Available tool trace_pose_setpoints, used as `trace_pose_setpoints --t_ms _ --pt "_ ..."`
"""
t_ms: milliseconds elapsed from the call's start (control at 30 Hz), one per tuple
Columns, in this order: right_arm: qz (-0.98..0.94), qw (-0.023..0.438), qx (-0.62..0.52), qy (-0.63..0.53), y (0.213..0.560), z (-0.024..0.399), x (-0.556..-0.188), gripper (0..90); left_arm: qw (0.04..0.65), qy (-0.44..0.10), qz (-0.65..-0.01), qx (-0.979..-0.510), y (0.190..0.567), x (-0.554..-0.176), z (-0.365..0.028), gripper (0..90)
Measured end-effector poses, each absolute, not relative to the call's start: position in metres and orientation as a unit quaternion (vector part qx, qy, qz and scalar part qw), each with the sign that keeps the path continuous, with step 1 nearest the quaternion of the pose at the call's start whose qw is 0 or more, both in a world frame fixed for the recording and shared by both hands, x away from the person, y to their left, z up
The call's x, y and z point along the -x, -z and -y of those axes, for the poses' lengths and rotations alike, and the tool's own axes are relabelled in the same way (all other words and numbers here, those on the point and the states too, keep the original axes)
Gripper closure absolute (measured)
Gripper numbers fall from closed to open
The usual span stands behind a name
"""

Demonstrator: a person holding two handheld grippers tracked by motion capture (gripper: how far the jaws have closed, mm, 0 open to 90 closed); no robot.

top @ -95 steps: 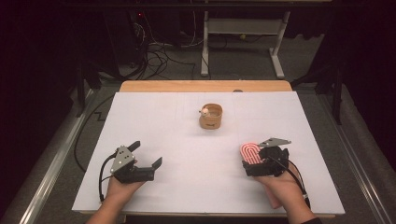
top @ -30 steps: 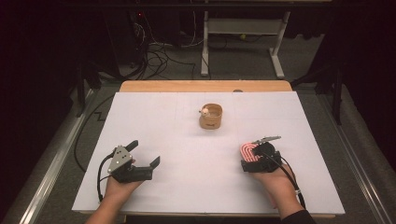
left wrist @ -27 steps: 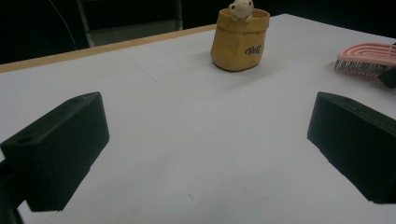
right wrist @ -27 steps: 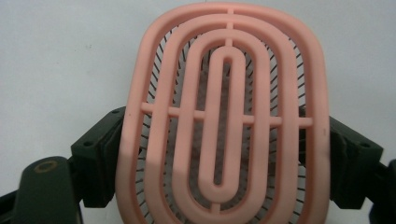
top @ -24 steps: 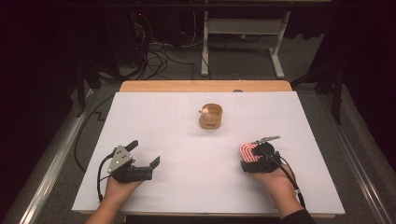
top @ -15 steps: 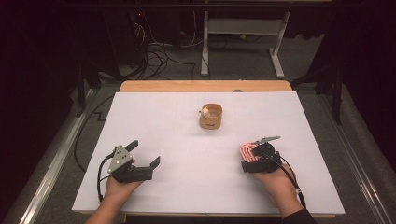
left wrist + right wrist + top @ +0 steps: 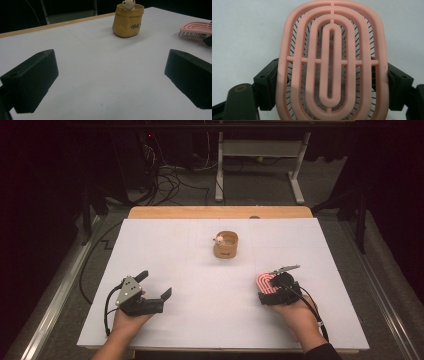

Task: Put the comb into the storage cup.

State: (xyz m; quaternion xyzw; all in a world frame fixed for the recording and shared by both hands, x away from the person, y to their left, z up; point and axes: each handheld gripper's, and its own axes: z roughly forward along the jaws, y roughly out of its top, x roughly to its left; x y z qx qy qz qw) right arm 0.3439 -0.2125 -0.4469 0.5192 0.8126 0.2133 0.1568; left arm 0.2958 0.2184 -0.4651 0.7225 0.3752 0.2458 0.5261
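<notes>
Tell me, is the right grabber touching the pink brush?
Touching. In the right gripper view, the right gripper's black fingers press against both sides of the pink brush.

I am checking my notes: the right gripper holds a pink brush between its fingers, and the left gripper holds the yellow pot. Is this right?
Not quite. The left gripper holds nothing: in the left gripper view its fingers stand open over bare table, with the yellow pot far ahead. The right gripper does hold the pink brush between its fingers.
</notes>
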Motion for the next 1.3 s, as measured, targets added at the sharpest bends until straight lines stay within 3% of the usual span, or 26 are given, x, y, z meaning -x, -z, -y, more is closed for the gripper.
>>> trace_pose_setpoints --t_ms 1300 --pt "-0.769 0.236 -0.476 -0.355 0.415 0.233 -0.325 20.2 0.525 -0.242 -0.372 -0.726 0.467 -0.295 -0.216 0.0"
